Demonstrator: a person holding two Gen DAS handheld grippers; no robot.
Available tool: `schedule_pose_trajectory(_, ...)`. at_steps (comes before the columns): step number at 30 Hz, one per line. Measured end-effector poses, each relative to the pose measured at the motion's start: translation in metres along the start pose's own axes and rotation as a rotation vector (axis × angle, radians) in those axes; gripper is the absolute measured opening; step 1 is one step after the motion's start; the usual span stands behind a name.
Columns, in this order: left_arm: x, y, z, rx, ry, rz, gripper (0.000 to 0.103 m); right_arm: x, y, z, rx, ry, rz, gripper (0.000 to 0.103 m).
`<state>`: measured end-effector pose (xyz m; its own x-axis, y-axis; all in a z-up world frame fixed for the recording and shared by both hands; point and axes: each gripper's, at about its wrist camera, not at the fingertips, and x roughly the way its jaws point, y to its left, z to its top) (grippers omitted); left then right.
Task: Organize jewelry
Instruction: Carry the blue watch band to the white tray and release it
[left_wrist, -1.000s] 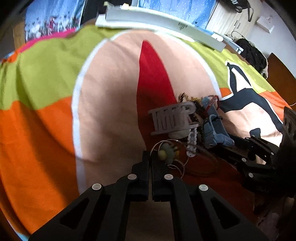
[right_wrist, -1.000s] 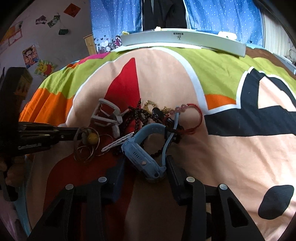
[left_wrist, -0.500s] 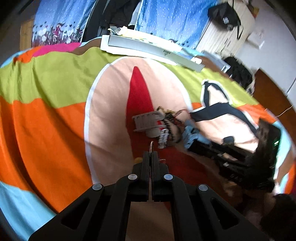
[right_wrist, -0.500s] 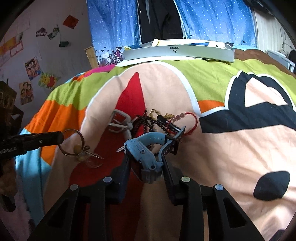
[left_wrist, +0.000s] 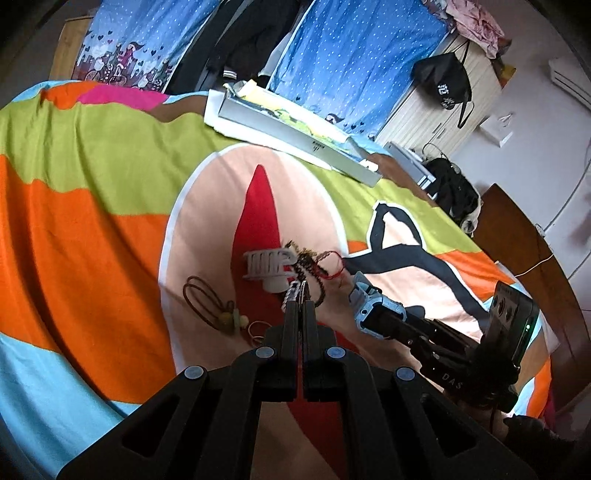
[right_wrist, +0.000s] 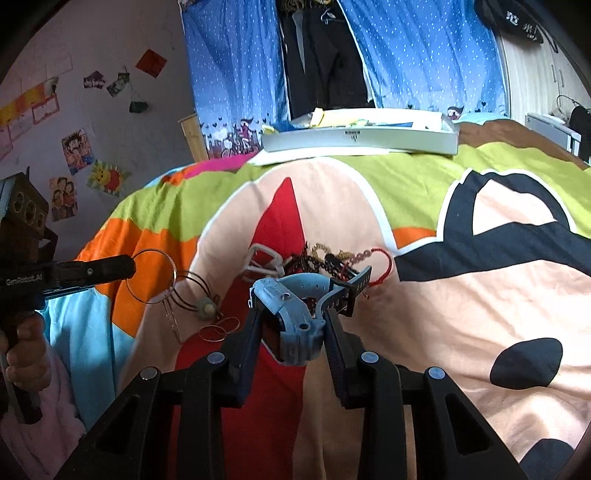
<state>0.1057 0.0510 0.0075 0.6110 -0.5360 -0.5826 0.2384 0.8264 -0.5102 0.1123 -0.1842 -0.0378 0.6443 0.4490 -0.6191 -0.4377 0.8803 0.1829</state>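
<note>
Above the bedspread, your right gripper clamps the blue watch; left gripper pinches 1 thin ring. Sorting step: next, carry each clear of the tangled pile.

Left tongs pressed together; right tongs clamped, both raised.

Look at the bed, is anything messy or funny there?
Yes. The bracelets are knotted in one tangled heap beside the white hair clip, and the right gripper grips a blue watch sideways, strap dangling.
</note>
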Motion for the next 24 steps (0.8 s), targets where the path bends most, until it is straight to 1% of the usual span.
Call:
schedule_pose_trajectory(7,-0.001,-0.006,0.007,-0.003,-0.048,-0.006,0.0,-0.011,0.006,0.007,0.013,-0.082,0.02,0.031)
schedule_pose_trajectory(11,-0.001,-0.012,0.02,0.003,-0.071,0.001,0.0,-0.02,0.011,0.014,0.005,-0.129,0.006,0.031)
schedule_pose_trajectory(15,0.001,-0.023,0.049,0.026,-0.09,0.046,0.0,-0.027,0.009,0.025,0.008,-0.17,-0.008,0.031)
schedule_pose_trajectory(20,0.007,-0.026,0.087,0.069,-0.136,0.057,0.0,-0.028,-0.001,0.044,-0.02,-0.223,-0.051,0.031)
schedule_pose_trajectory(24,0.024,-0.025,0.123,0.079,-0.163,0.052,0.0,-0.022,-0.017,0.072,-0.02,-0.275,-0.068,0.031)
